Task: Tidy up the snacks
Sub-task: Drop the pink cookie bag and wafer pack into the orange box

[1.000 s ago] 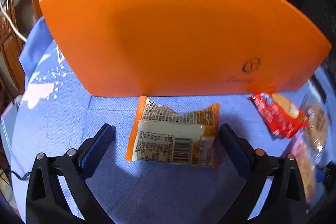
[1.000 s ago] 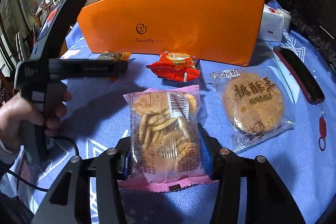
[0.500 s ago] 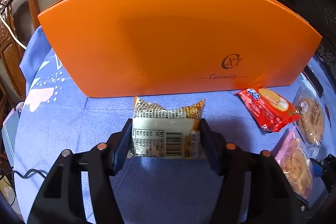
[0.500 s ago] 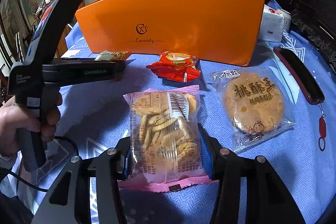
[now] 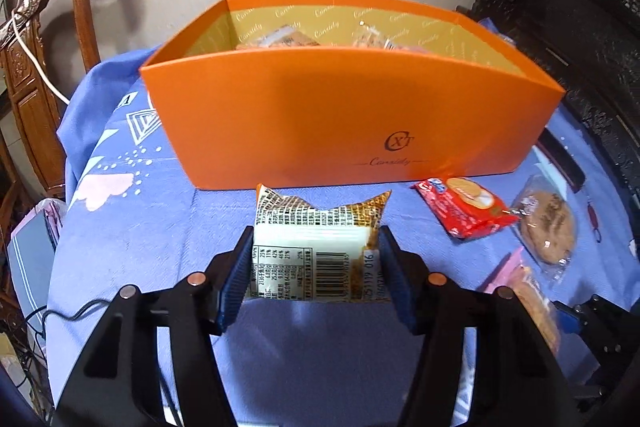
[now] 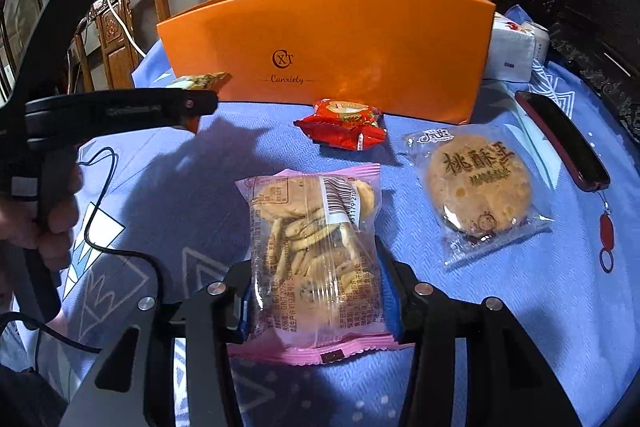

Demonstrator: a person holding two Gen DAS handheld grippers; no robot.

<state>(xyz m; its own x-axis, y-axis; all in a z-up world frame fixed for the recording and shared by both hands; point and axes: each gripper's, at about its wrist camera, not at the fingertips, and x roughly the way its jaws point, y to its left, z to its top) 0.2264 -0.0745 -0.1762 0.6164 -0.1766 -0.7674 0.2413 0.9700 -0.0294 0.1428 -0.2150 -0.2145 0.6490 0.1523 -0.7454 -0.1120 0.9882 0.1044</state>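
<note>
My left gripper (image 5: 316, 267) is shut on an orange-and-white snack packet (image 5: 316, 251) and holds it above the blue tablecloth, in front of the orange box (image 5: 348, 123). The box is open on top and several snacks lie inside. My right gripper (image 6: 316, 291) is shut on a pink-edged clear bag of small biscuits (image 6: 316, 251). In the right wrist view the left gripper (image 6: 192, 95) shows at the left with its packet (image 6: 200, 81) near the orange box (image 6: 332, 47).
A red snack packet (image 6: 344, 125) and a clear-wrapped round walnut cake (image 6: 476, 187) lie on the blue cloth (image 6: 560, 287). A dark red case (image 6: 560, 139) lies at the right. A white carton (image 6: 514, 47) stands beside the box. A wooden chair (image 5: 44, 47) stands at the left.
My left gripper closed on the orange-and-white packet and lifted it, so the box's open top came into view. The right gripper stayed shut on the biscuit bag and rose slightly.
</note>
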